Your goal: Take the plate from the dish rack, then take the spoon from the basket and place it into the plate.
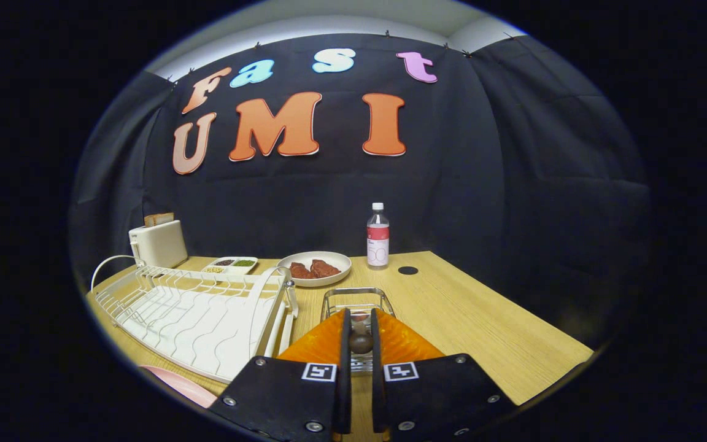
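The gripper point(360, 328) has its fingers drawn narrow on the spoon point(360, 343), directly over the wire basket point(356, 297). The pink plate point(181, 385) lies near left, beside the white dish rack point(197, 316).
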